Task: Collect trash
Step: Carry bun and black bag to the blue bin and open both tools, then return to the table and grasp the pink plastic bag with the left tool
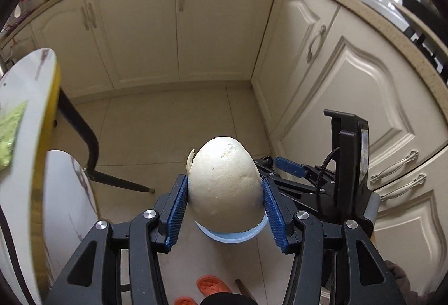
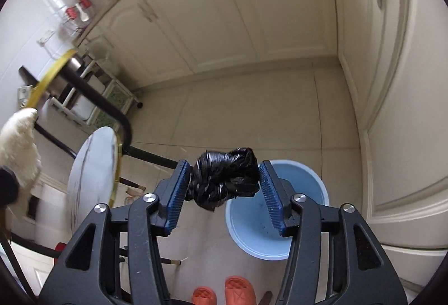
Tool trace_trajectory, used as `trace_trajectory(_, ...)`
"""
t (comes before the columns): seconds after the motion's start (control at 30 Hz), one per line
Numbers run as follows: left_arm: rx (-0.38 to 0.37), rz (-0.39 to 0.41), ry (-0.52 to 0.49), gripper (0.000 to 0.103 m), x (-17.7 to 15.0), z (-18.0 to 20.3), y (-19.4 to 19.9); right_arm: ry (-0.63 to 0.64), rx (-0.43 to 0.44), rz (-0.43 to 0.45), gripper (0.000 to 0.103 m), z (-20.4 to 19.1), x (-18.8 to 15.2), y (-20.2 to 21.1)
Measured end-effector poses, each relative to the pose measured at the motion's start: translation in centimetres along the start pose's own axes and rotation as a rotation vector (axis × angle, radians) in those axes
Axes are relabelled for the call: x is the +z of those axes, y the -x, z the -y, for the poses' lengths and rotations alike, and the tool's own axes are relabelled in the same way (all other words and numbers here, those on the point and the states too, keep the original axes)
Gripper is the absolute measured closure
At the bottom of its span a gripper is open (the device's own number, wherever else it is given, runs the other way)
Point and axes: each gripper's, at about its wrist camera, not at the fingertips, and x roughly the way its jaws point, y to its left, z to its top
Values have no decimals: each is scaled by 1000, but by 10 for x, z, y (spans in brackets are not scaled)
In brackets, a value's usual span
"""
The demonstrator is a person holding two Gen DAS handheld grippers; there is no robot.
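Trash in two pieces, one per gripper. Left gripper (image 1: pixel 225 200) had its blue ribbed pads (image 1: pixel 177 212) pressed on both sides of a pale, egg-shaped, pitted lump (image 1: pixel 224 184), jaws about half open around it. The lump sat high between the pads, its top beyond the fingertips. Below it showed part of the light blue bin's (image 1: pixel 232 235) rim.

Right gripper (image 2: pixel 224 183) held jaws moderately apart with a knotted black plastic bag (image 2: pixel 224 177) between them; the bag touched the left pad, and contact at the right pad could not be judged. The bag hung beside the blue bin's (image 2: pixel 296 182) opening, above the tiled floor (image 2: pixel 238 114). Orange slippers (image 2: pixel 224 292) showed at the bottom edge; cream cabinets (image 2: pixel 224 11) beyond.
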Motion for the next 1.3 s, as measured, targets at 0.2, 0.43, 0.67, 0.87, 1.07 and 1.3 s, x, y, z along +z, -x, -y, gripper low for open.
trace_trajectory(0.2, 21, -150, -34, 54, 6, 4, -89, -86, -92, 45, 17, 47, 0, 2)
trace_trajectory(0.43, 61, -240, -70, 46, 11, 22, -143, -140, -106, 100, 13, 79, -5, 27)
trace_trajectory(0.67, 58, -194, -49, 43, 14, 17, -116, -133, -77, 151, 13, 70, 1, 55)
trace_trajectory(0.87, 116, -5, -44, 42, -9, 13, -25, -71, -23, 237, 10, 30, 3, 105)
trace_trajectory(1.07, 183, 259, -39, 22, -49, 9, 99, 37, 57, 347, 8, -36, -1, 167)
trace_trajectory(1.3, 375, 499, 13, 1, -128, -8, 206, 215, 123, 409, 0, -135, -24, 217)
